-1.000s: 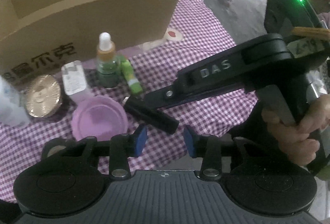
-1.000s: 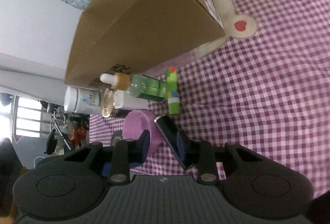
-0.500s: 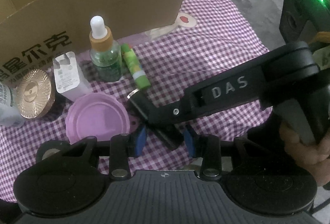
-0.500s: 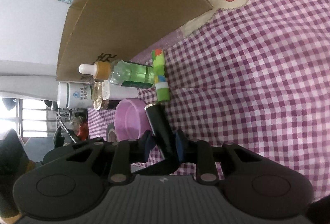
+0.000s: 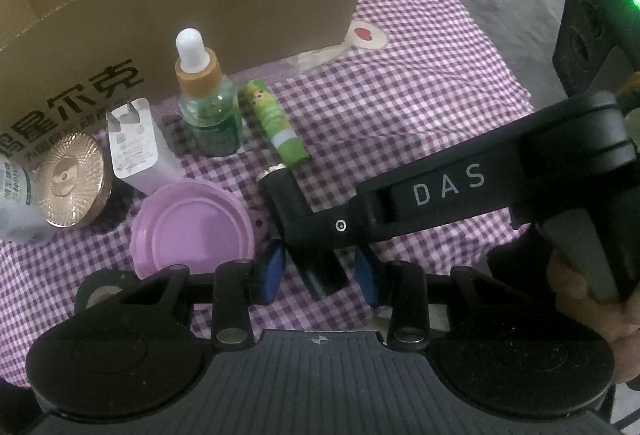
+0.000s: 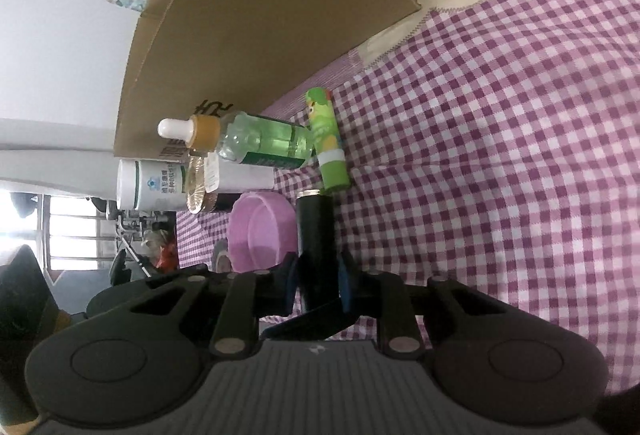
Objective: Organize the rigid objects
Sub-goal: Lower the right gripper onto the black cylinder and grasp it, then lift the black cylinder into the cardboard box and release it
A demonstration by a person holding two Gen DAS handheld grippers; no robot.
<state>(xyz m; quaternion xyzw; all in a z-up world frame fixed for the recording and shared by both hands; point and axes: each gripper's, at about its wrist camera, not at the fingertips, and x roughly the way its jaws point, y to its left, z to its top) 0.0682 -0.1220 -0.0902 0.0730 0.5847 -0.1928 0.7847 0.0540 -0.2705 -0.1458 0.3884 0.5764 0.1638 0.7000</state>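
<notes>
1. My right jaws are closing on the black tube (image 6: 316, 235); their blue pads (image 6: 289, 277) sit against both of its sides, gripping it near its near end
2. My left jaws are released: the blue pads (image 5: 272, 271) stand apart, the tube's blunt end lies between them, and there is a gap on each side, so they touch nothing
3. From the left wrist view, the right tool reaches in from the right across the checked cloth of the table (image 5: 400, 107), with my right hand (image 5: 592, 295) wrapped round its handle
4. The tube points away from me; its silver-rimmed end is just beside the foot of the green stick (image 5: 276, 123), which lies flat. Whether the tube rests on the cloth or is lifted clear, I cannot tell
5. Left of the tube the purple lid (image 5: 192, 231) lies close by. Behind it are the white plug (image 5: 134, 147), the gold-topped jar (image 5: 66, 185) and a white bottle (image 5: 12, 203)
6. The dropper bottle (image 5: 208, 107) stands upright beside the green stick, in front of the cardboard box (image 5: 200, 15), whose top is open
7. To the right of the tube the cloth is bare out to the table's edge
8. The tube is a plain, glossy black cylinder with a thin metal ring at the far end
</notes>
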